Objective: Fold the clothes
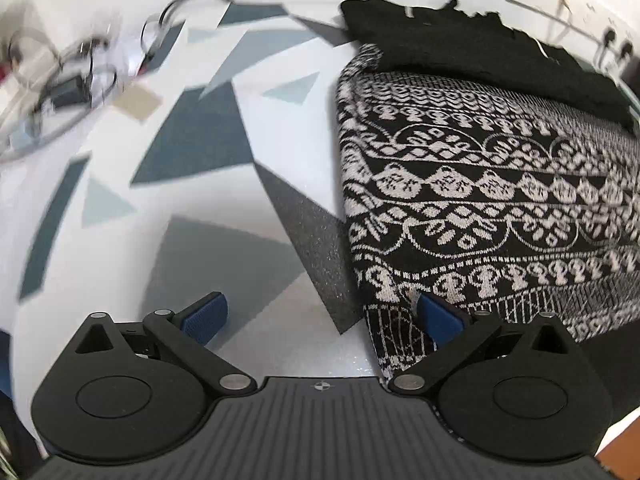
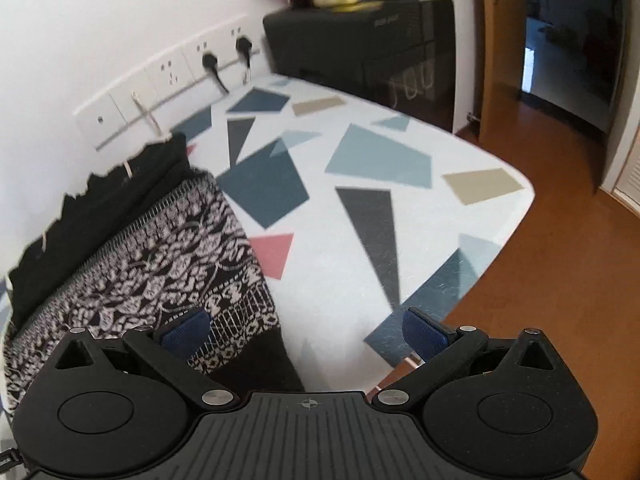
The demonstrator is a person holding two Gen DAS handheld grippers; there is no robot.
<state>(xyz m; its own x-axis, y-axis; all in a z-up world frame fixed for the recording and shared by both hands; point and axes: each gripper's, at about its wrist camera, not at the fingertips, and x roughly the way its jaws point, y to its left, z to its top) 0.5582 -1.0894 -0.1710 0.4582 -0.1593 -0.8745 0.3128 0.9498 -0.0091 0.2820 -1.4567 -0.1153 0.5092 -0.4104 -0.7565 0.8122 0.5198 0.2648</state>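
Observation:
A folded black-and-white patterned knit garment (image 1: pixel 480 184) lies on the table with the geometric-print cover (image 1: pixel 192 152). A black garment (image 1: pixel 460 40) lies along its far edge, by the wall. My left gripper (image 1: pixel 320 316) is open and empty at the patterned garment's near left corner; its right finger hangs over the hem. In the right wrist view the patterned garment (image 2: pixel 152 248) and the black garment (image 2: pixel 112 196) are at the left. My right gripper (image 2: pixel 306 332) is open and empty at the garment's near right corner, left finger over the hem.
Cables and small items (image 1: pixel 72 76) lie blurred at the table's far left. A socket strip (image 2: pixel 168 76) with plugs runs along the wall. A black appliance (image 2: pixel 360 44) with a mug on top stands beyond the table. The table edge (image 2: pixel 500 240) drops to a brown floor.

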